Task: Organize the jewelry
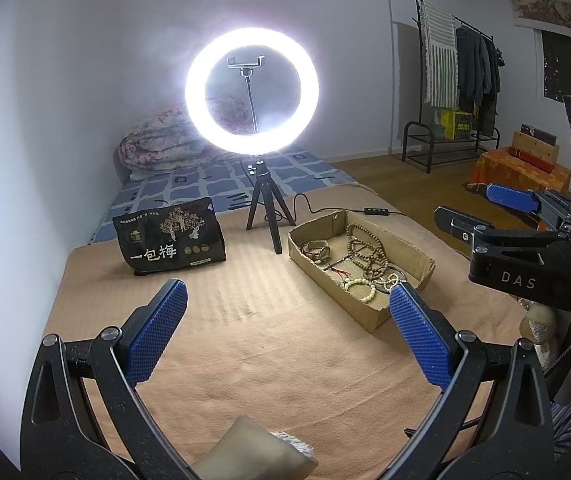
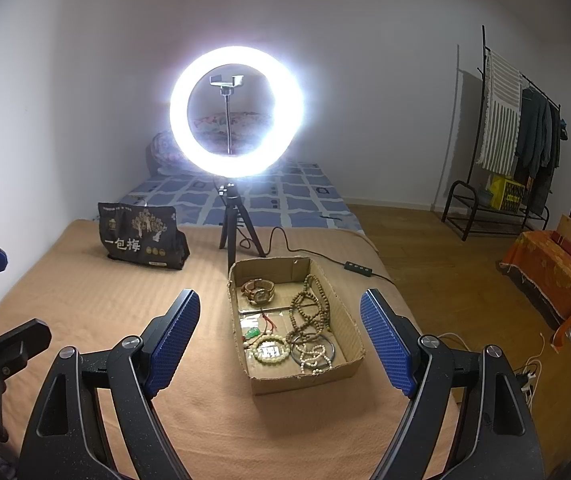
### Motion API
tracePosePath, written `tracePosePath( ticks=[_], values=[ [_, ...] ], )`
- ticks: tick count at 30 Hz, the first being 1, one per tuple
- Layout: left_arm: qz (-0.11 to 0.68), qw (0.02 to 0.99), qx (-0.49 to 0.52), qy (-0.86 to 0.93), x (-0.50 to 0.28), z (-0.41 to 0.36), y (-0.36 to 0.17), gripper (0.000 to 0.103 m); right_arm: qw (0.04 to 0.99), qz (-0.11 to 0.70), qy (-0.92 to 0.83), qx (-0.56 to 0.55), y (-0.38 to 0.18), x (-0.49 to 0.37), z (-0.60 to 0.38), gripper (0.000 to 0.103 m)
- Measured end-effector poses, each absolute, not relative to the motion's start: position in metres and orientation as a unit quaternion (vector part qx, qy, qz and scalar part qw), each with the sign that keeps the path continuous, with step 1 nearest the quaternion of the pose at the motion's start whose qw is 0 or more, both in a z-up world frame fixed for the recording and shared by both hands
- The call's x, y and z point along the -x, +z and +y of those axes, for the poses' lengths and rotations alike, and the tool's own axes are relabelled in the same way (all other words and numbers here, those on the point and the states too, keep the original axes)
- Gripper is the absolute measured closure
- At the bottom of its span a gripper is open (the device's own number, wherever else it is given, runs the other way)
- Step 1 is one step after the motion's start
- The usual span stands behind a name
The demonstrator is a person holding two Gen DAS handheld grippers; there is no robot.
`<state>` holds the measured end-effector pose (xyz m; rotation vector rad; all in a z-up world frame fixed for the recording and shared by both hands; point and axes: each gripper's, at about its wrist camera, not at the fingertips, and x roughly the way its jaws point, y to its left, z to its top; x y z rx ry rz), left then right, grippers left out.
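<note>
One tan blanket [image 2: 85, 304] under cardboard tray [image 2: 349, 332]; ring light [image 2: 237, 112] behind.

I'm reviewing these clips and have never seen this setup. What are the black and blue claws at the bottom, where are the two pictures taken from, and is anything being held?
Each claw is a hand-held gripper carried by a person, with a fisheye camera looking along its two blue-padded fingers. One picture looks out from the left hand-held gripper, the other from the right hand-held gripper. Both are open and hold nothing. On the tan blanket lies a cardboard box containing a watch, a long string of brown beads and a pale bead bracelet. Behind it stand a ring light on a small tripod and a black snack bag.
</note>
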<state>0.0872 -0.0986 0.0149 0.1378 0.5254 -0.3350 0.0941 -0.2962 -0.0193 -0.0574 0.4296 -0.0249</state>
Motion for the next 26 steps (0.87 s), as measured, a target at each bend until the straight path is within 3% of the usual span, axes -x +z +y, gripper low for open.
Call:
tracePosePath(
  ticks=[26],
  values=[
    [0.239, 0.955, -0.081, -0.158, -0.0852, -0.0913, 0.0165, 0.0, 0.975, 0.22, -0.007, 0.038, -0.0236, -0.0942, -0.2968, 0.02]
  ],
)
